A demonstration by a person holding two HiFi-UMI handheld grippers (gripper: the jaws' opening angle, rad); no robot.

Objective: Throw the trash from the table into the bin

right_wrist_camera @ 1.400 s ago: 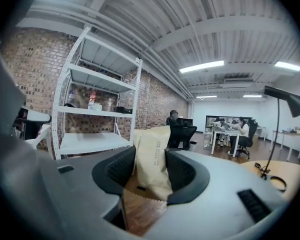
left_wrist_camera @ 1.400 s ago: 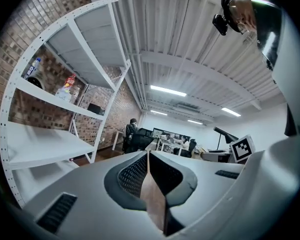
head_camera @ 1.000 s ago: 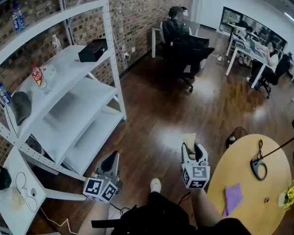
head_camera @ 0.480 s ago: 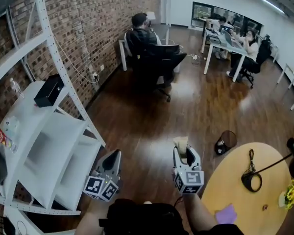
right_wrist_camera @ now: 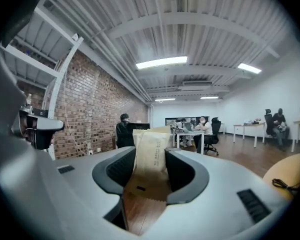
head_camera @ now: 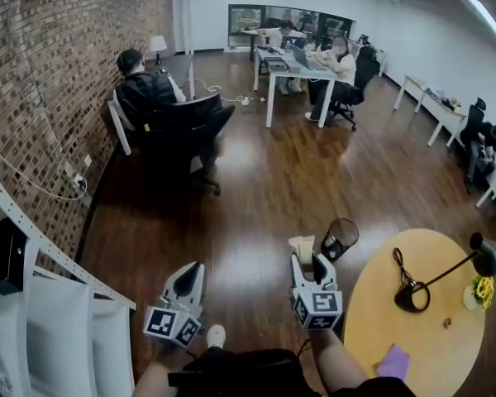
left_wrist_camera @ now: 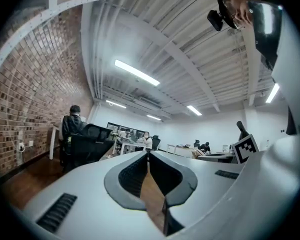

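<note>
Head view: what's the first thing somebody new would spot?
The right gripper, low in the middle, pinches a beige paper packet. Just beyond it a black mesh bin sits on the dark floor, beside the round yellow table.

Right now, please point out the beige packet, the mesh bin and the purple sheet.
beige packet (right_wrist_camera: 151, 156): right gripper view, printed front face
mesh bin (head_camera: 337, 241): head view, dark mesh wall
purple sheet (head_camera: 394, 361): head view, its middle

1. A brick wall (head_camera: 50, 73) runs along the left.
2. A person (head_camera: 145, 93) sits in a black office chair (head_camera: 190, 122) just beside the wall.
3. A white shelving unit (head_camera: 66, 337) stands against the wall, with a black box (head_camera: 6, 256) on it.
4. A black desk lamp (head_camera: 413, 292) stands well apart from the wall.
</note>
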